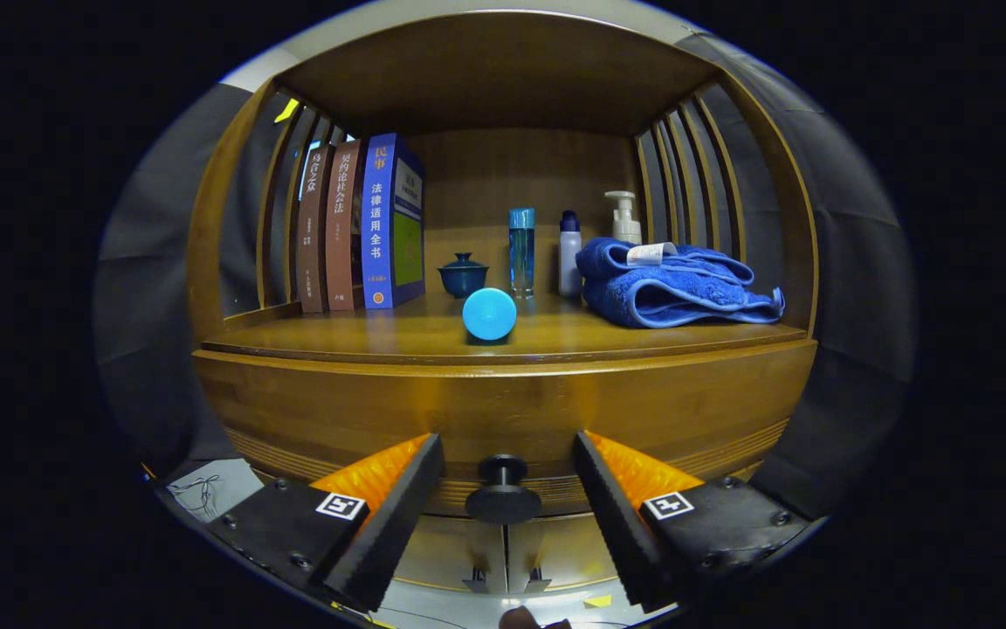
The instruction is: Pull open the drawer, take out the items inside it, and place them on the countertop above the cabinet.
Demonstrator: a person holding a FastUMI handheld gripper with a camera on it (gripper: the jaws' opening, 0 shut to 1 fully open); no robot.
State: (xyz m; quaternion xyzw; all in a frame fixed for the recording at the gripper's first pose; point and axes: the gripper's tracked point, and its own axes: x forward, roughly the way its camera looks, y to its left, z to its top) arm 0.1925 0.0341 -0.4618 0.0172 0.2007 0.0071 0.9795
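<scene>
Between the two fingers sat the black drawer knob [503, 491], free of both pads, with a gap on each side. Gripper [508, 454] was spread wide, fingers [398, 502] black with orange ribbed backs, holding nothing. Knob stuck out from the wooden drawer front [337, 411], which looked closed and flush with the cabinet; contents hidden, can't tell what's inside. Below the knob, two cabinet doors [507, 546] met at a centre seam.

Countertop [398, 336] above the drawer carried clutter. Near its front edge, about centre, lay a light blue ball [489, 314]. Behind it a dark blue lidded cup [463, 274], then a tall blue bottle [521, 251] and a white bottle with blue cap [569, 253], side by side toward the back edge. Right part of the countertop held a folded blue towel [673, 288], a pump bottle [623, 218] behind it. Left back corner had three upright books [354, 227], two brown, one blue, touching each other. Slatted wooden sides closed in the shelf left and right.
</scene>
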